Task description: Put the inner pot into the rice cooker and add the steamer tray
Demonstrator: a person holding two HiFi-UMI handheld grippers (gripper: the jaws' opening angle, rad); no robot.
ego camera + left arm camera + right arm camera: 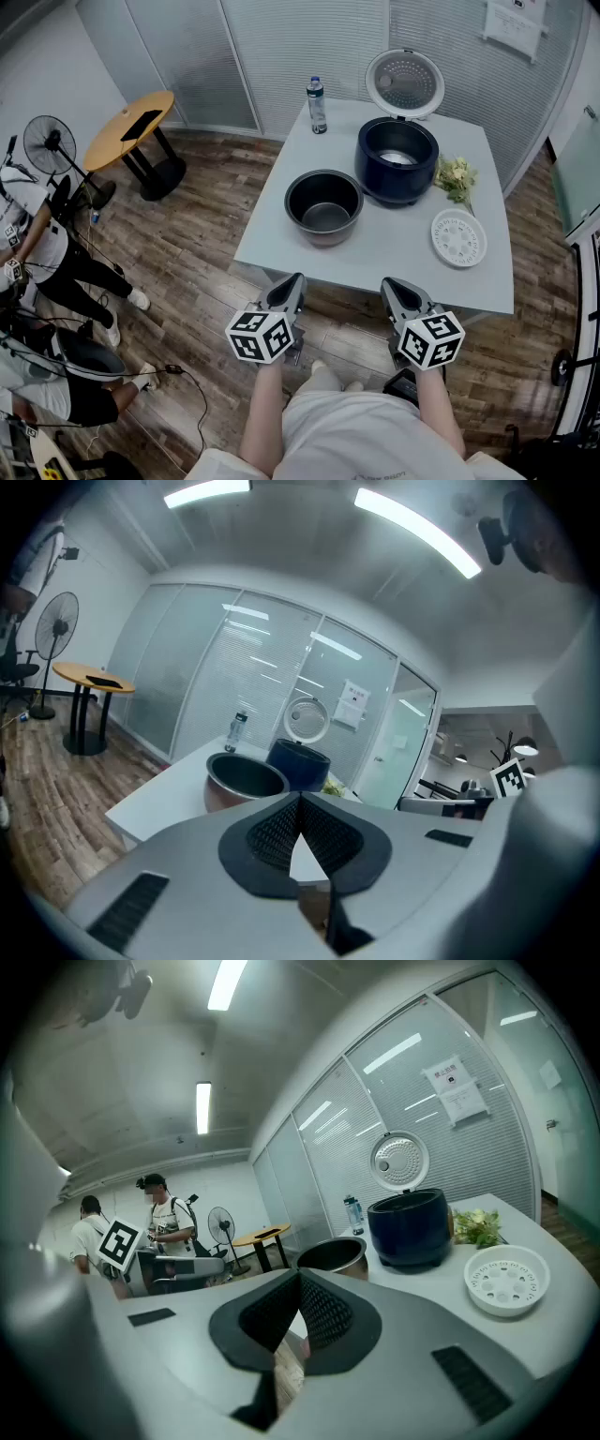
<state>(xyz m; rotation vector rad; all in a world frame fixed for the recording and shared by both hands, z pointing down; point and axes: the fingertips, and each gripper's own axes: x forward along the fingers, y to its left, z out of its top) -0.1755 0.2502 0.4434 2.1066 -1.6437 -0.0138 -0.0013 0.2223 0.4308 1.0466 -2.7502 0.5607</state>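
Observation:
The metal inner pot (pixel 324 207) stands empty on the white table (pixel 281 225), left of the dark blue rice cooker (pixel 397 159), whose lid (pixel 404 82) is raised. A white perforated steamer tray (pixel 458 236) lies at the table's right. The pot (pixel 242 780) and cooker (pixel 300 762) lie ahead in the left gripper view. In the right gripper view the pot (pixel 332 1255), cooker (pixel 407 1226) and tray (pixel 506 1281) also show. My left gripper (pixel 285 292) and right gripper (pixel 397 292) are both shut and empty, held short of the table's near edge.
A water bottle (pixel 317 105) stands at the table's far left, leafy greens (pixel 456 177) right of the cooker. A round wooden side table (pixel 129 128) and a fan (pixel 49 145) stand on the floor to the left. People sit at far left.

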